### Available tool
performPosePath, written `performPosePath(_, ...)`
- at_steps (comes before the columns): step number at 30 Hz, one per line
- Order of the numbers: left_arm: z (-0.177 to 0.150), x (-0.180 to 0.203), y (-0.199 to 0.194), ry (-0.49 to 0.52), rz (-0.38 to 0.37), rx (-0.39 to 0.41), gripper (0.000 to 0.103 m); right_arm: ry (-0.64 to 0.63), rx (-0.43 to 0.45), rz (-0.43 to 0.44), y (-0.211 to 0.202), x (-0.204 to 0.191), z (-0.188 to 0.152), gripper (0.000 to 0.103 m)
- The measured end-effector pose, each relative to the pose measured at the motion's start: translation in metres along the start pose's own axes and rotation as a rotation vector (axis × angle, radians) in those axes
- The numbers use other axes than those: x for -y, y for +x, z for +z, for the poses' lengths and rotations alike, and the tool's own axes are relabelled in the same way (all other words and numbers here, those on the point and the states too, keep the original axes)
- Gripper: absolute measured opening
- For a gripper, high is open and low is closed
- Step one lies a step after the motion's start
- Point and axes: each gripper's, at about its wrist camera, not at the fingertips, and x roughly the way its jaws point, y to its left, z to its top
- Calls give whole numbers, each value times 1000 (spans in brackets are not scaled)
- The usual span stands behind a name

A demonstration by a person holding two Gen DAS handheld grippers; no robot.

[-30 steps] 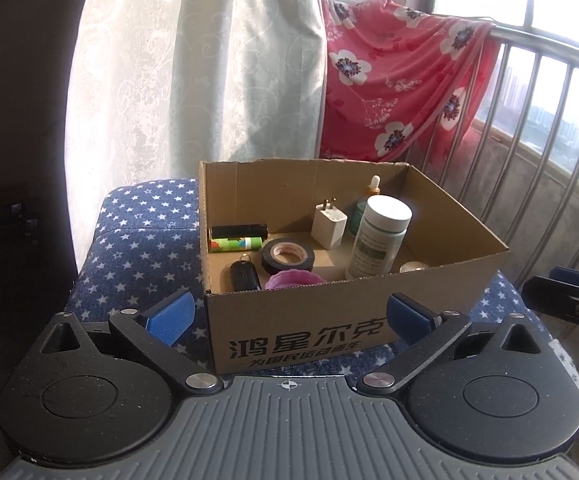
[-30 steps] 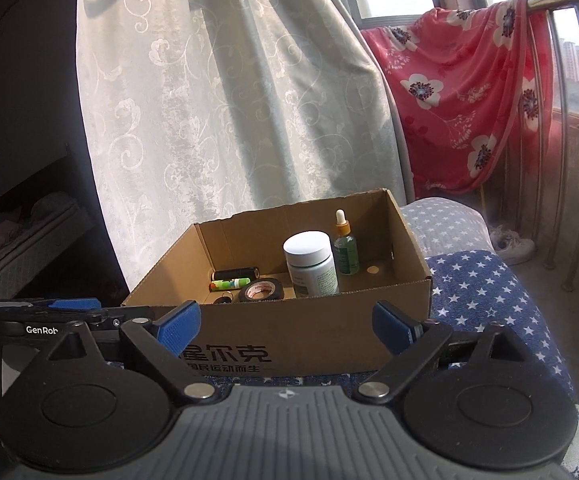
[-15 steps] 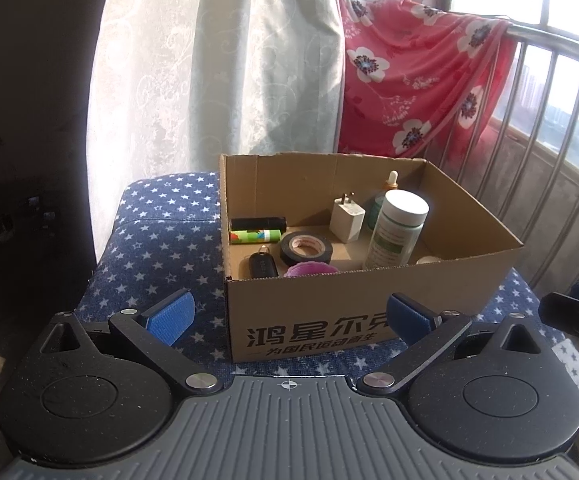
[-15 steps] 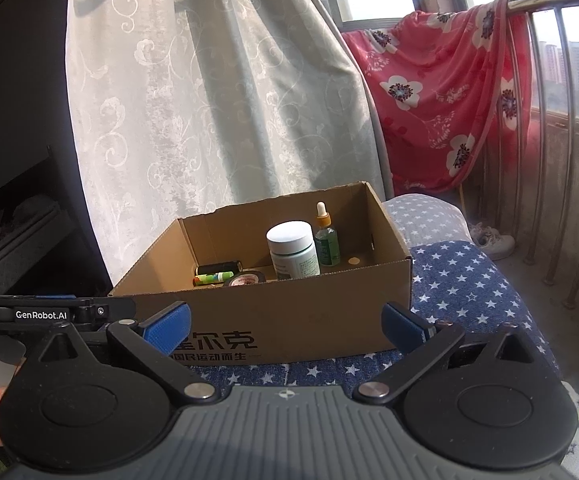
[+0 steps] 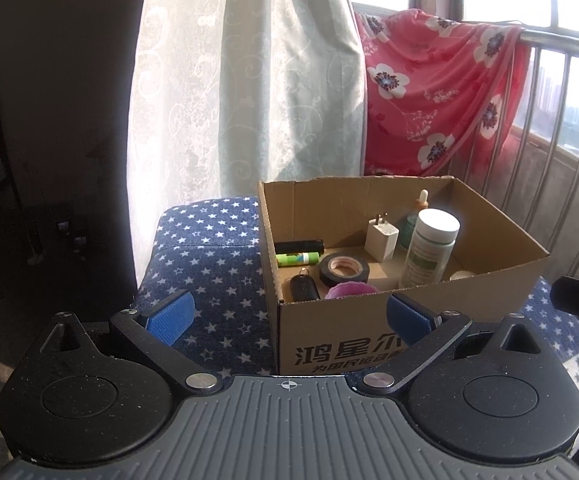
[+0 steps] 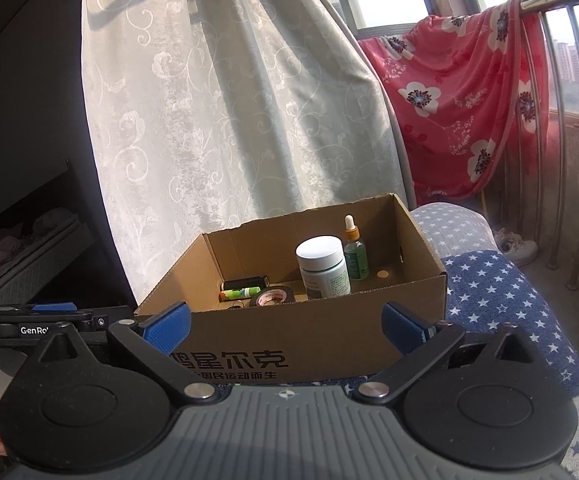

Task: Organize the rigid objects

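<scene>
Open cardboard box (image 5: pixel 401 344) of small rigid items on a star-patterned cushion (image 5: pixel 209 248), both grippers spread wide and empty

Inside the box: a white-capped pill bottle (image 5: pixel 429 248) upright near the right, a green dropper bottle (image 6: pixel 355 254) just behind it, a white plug adapter (image 5: pixel 381 236) standing beside them, a black tape roll (image 5: pixel 344 268) flat in the middle, a black tube (image 5: pixel 299 246) and a green tube (image 5: pixel 297 258) lying along the left wall, a black key fob (image 5: pixel 303 288) and a pink round thing (image 5: pixel 351 291) by the near wall. The left gripper (image 5: pixel 289 316) and the right gripper (image 6: pixel 285 326) hover before the box, jaws apart, nothing between them; the right one's jaws have just been opening
</scene>
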Motion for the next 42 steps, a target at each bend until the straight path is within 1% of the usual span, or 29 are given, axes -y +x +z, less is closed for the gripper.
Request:
performPosePath(3,1,-2,-1,26,18,15,103,20,-5,37,6,2,-1,103)
performPosePath(5,1,-5,-4,34,32,44,103,25,2,59,8,3,-1,103)
performPosePath(8,2,-10,-7,38,24,78,103,33,20,88,9,8,-2,103)
performPosePath(12,6,-9,1,38,1,72,103,68,9,110,18,16,-5,103)
performPosePath(15,7,-2,8,50,-10,63,103,92,-2,102,23,20,-7,103)
performPosePath(17,7,4,10,51,-15,61,103,94,-2,80,23,21,-8,103)
performPosePath(20,4,12,12,32,-14,56,103,84,6,13,19,20,-7,103)
performPosePath(23,2,24,15,-3,-5,25,103,64,19,-51,14,19,-7,103)
performPosePath(29,-5,54,23,36,-31,-50,103,33,19,-192,7,16,-9,103)
performPosePath(36,-7,69,23,37,-46,-54,103,-10,26,-363,-1,15,-11,103)
performPosePath(38,-7,72,23,36,-45,-53,103,-22,33,-373,-3,14,-10,103)
performPosePath(42,-5,74,24,34,-22,-53,103,-39,29,-354,-1,11,-5,103)
